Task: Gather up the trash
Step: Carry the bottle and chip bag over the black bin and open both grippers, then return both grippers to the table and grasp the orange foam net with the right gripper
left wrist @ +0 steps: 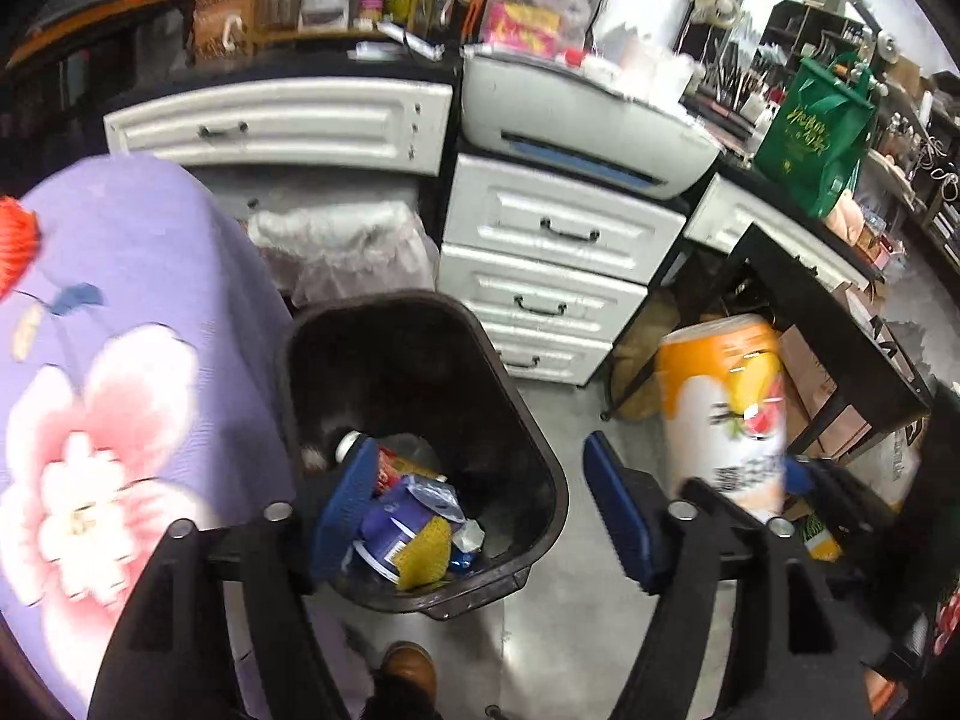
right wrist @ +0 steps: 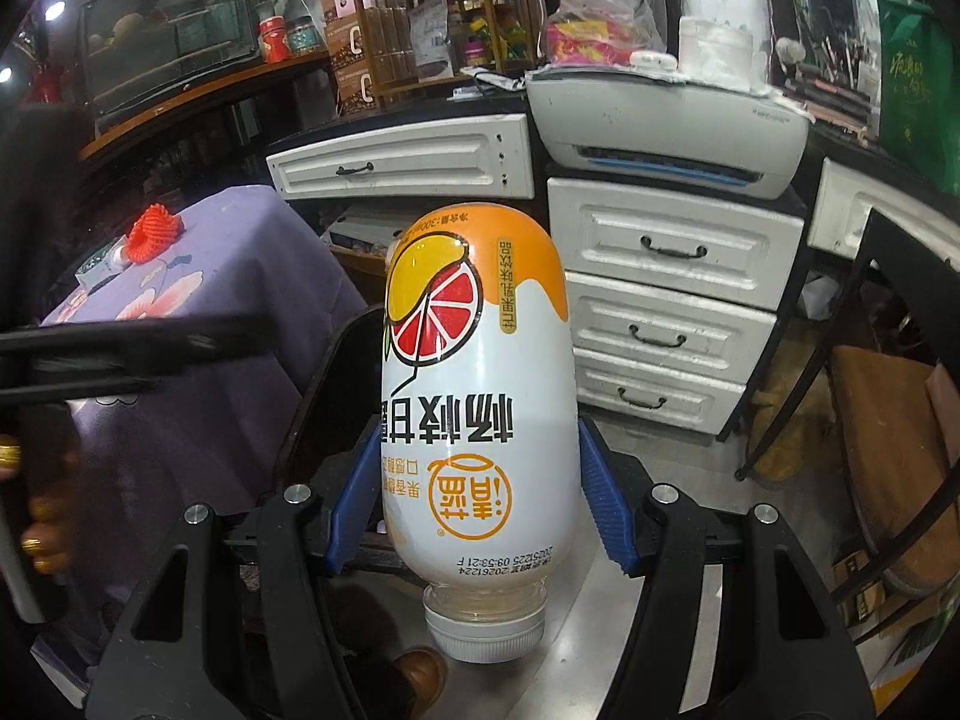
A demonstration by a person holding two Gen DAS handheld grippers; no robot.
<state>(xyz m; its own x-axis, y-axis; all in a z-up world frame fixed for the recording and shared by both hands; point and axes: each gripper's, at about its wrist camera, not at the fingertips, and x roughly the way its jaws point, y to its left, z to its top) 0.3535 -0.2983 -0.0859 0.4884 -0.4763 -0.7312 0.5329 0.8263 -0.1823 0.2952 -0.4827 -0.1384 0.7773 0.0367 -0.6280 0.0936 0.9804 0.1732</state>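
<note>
The left tool (left wrist: 474, 510) hangs over a black trash bin (left wrist: 540, 468) that stands on the grey floor, its two blue-padded fingers spread wide with nothing pinched between them; one pad sits over the bin's inside, the other just outside its right rim. Inside the bin lies a heap of trash (left wrist: 414, 516): a blue-and-white wrapper, a yellow mesh piece, a red scrap and a clear bottle with a white cap. The right tool (right wrist: 480, 504) pinches a white and orange drink bottle (right wrist: 474, 396) at its lower body, both blue pads pressed against the label; the bottle is held upside down, its white cap (right wrist: 483, 630) toward the camera and its rounded base pointing away. In the left wrist view the same bottle shows to the right of the bin, above the floor. To the left of the bin stands a table draped in a purple flowered cloth (left wrist: 120, 360), with a red mesh ring (right wrist: 153, 234) lying on it. Behind the bin are white drawers (left wrist: 540, 288) with dark handles and a grey printer (left wrist: 588, 120) above them. A brown shoe (left wrist: 411, 669) shows on the floor near the bin.
</note>
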